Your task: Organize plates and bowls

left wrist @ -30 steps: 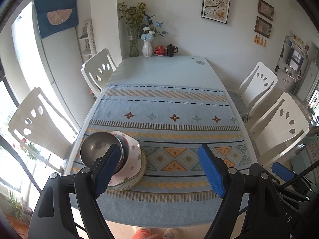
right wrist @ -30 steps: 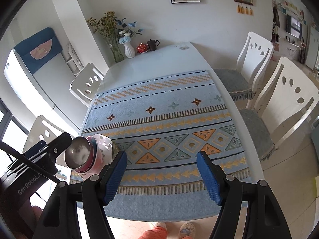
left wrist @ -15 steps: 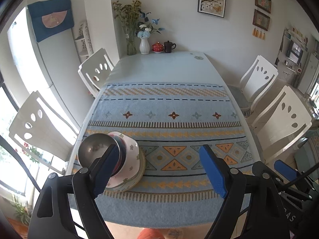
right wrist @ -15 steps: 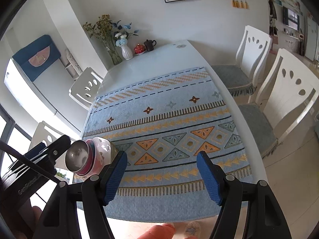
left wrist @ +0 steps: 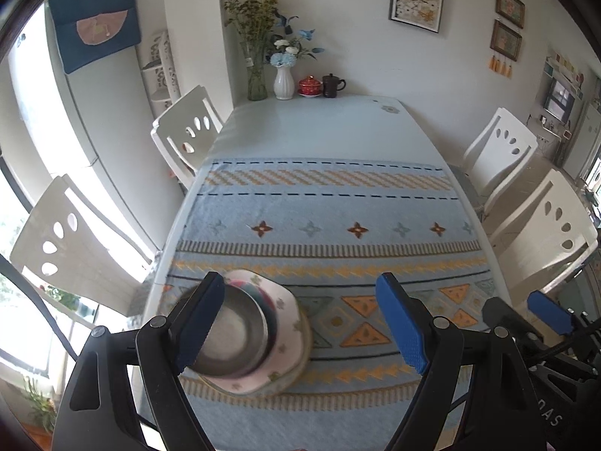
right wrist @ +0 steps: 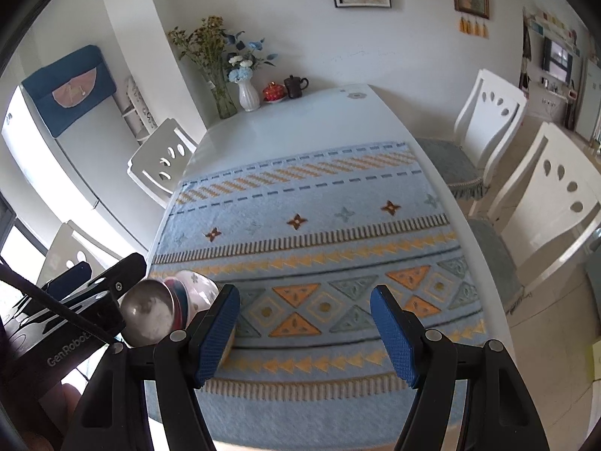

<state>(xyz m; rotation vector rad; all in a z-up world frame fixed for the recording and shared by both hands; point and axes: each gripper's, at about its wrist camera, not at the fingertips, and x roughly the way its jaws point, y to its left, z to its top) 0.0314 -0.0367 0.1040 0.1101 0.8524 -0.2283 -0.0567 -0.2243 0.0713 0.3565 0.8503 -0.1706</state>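
Note:
A stack of dishes sits at the near left of the patterned blue table runner (left wrist: 330, 203): a steel bowl (left wrist: 233, 334) on top, a red-rimmed bowl under it, then a floral plate (left wrist: 285, 323) and a wider plate at the bottom. The steel bowl also shows in the right wrist view (right wrist: 150, 315). My left gripper (left wrist: 300, 323) is open and empty, above the table's near edge, its left finger in front of the stack. My right gripper (right wrist: 304, 334) is open and empty, to the right of the stack.
White chairs (left wrist: 499, 150) stand along both sides of the table. At the far end are a glass vase of flowers (left wrist: 257, 75), a white vase (left wrist: 283, 82), a red lidded pot (left wrist: 310, 85) and a dark mug (left wrist: 332, 84). A fridge (left wrist: 86, 112) stands at the left.
Both grippers have drifted a little, with the view tilting up and shifting left. The dish stack has not moved. Both stay open.

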